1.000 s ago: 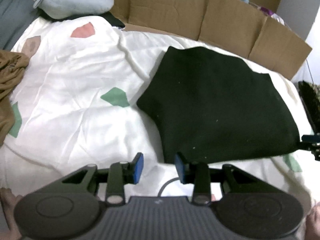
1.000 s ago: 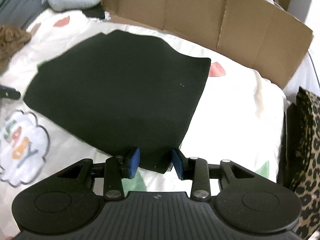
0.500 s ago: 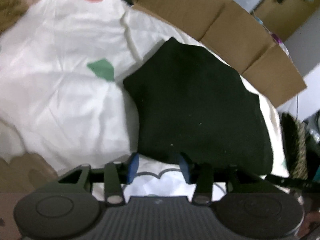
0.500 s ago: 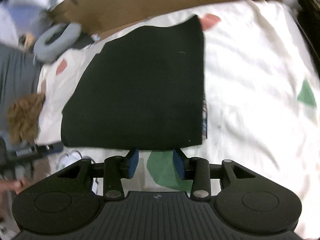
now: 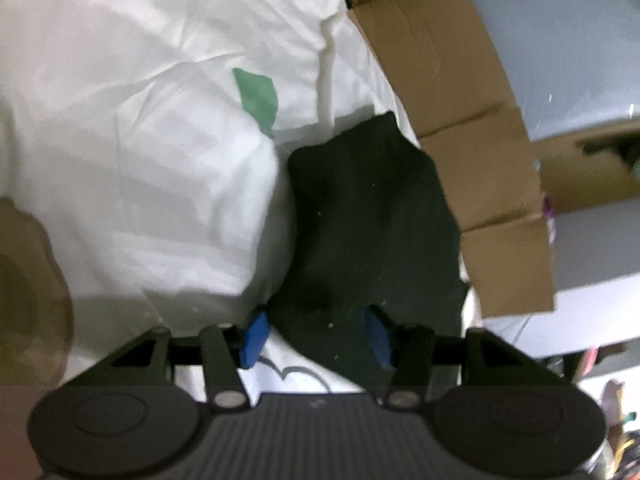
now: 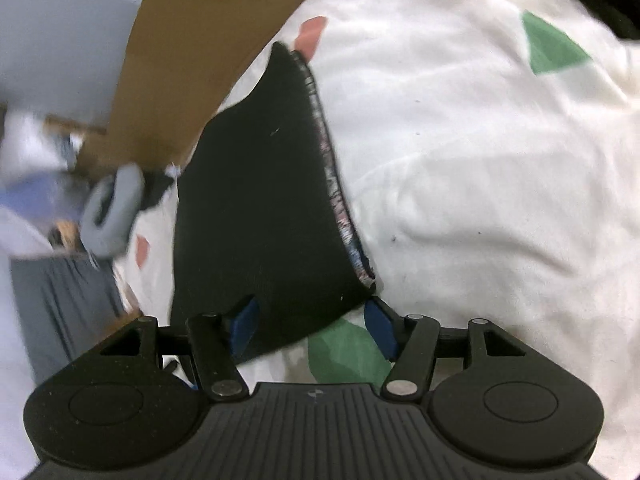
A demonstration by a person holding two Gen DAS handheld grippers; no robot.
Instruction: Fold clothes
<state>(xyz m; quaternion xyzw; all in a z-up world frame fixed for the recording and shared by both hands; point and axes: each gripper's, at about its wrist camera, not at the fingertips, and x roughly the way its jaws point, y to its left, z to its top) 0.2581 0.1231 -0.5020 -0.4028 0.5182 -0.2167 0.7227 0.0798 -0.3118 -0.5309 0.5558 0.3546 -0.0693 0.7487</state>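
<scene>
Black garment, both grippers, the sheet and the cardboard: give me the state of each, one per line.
Black garment: folded flat on the sheet, not lifted.
Left gripper: open, jaws just been opening, garment's near edge between them, not pinched.
Right gripper: open, jaws just been opening, garment corner between them, not pinched.
White sheet: spread out, wrinkled.
Cardboard: standing along the sheet's far edge.

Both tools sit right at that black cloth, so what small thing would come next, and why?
Probably ease both forward and close on the near edge. The left tool and right tool have just been opening, and the black garment lies flat on the white sheet, its edge between the blue pads, not yet pinched.
</scene>
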